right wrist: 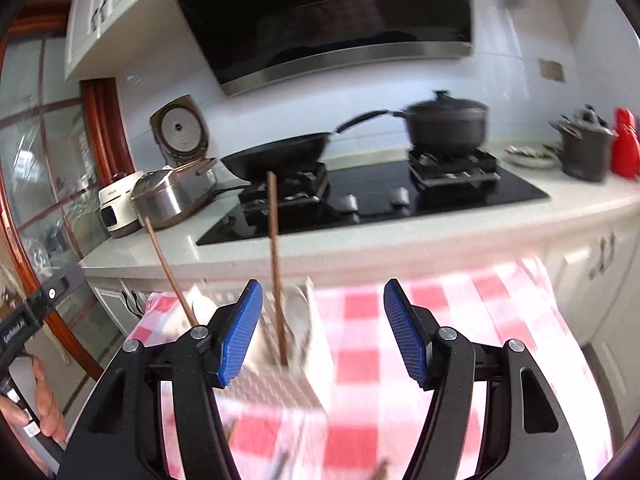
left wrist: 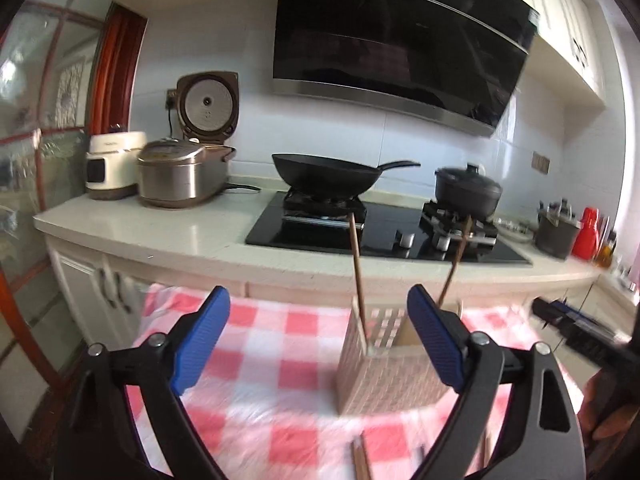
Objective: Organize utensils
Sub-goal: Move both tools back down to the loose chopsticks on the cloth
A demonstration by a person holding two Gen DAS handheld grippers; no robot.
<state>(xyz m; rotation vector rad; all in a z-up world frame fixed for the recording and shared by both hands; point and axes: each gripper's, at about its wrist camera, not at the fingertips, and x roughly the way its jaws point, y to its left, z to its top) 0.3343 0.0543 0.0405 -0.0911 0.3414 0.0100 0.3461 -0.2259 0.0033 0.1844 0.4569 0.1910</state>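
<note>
Left claw: the left gripper [left wrist: 318,338] with blue ribbed pads is released, jaws wide apart, nothing between them.
Right claw: the right gripper [right wrist: 323,334] is also released and grasps nothing.
Hands: a hand [right wrist: 38,404] holds the other tool at the left edge of the right wrist view; that tool carries white writing, too blurred to read for sure.
Surface: a table under a red and white checked cloth [left wrist: 280,344].
Task's thing: a square woven holder box [left wrist: 384,368] stands on the cloth, between the two claws; two brown wooden chopsticks [left wrist: 357,268] stand in it, both leaning. In the right wrist view a white spoon [right wrist: 298,312] is also inside.
Near edge: more brown sticks [left wrist: 360,460] lie on the cloth, blurred.
Counter: a pale stone worktop [left wrist: 160,228] with a black glass hob [left wrist: 380,232], a black wok [left wrist: 324,172] and a black lidded pot [left wrist: 468,190].
Left of the hob: two rice cookers, one steel [left wrist: 176,176], one white [left wrist: 114,166].
Room: white tiles, a black cooker hood [left wrist: 400,40], white cupboards, a red bottle [left wrist: 586,232].
</note>
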